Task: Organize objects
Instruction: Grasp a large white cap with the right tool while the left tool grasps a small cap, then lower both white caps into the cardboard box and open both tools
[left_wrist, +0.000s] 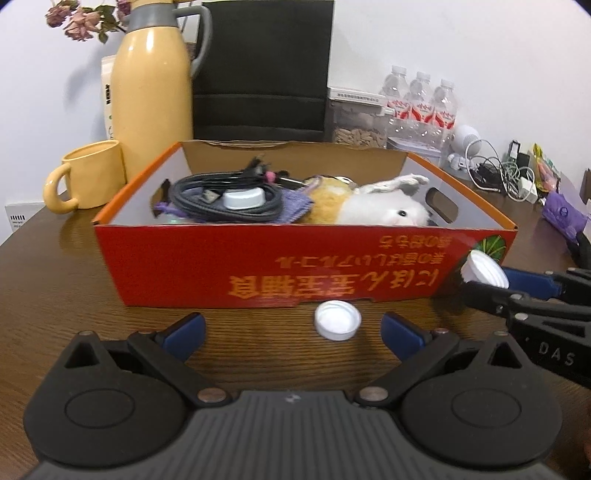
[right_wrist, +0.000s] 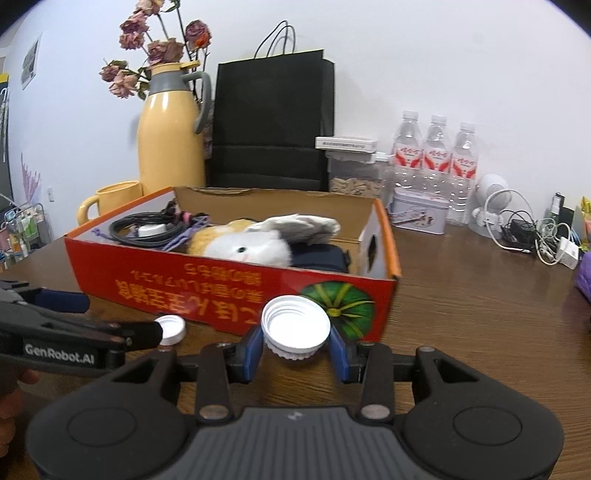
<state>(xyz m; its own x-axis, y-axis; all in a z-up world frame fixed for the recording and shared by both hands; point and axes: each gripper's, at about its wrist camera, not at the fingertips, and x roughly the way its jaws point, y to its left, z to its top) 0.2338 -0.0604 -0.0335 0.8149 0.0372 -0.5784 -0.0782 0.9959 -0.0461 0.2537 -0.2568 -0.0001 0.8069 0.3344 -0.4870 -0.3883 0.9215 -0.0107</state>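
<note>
A red cardboard box (left_wrist: 258, 269) stands on the wooden table and holds a black cable, a white cap, a purple cloth and a plush toy (left_wrist: 384, 210). My right gripper (right_wrist: 295, 341) is shut on a white bottle cap (right_wrist: 295, 326) and holds it just above the table by the box's front right corner; the cap also shows in the left wrist view (left_wrist: 484, 271). My left gripper (left_wrist: 291, 330) is open, low over the table, with a second white cap (left_wrist: 338, 319) lying between its fingers, untouched. This cap also shows in the right wrist view (right_wrist: 170, 329).
Behind the box stand a yellow thermos (left_wrist: 153, 96), a yellow mug (left_wrist: 88, 177), a black paper bag (right_wrist: 271, 122), a seed jar (right_wrist: 354, 173), three water bottles (right_wrist: 437, 162) and a tin (right_wrist: 419, 216). Tangled cables and chargers (right_wrist: 532, 232) lie at the back right.
</note>
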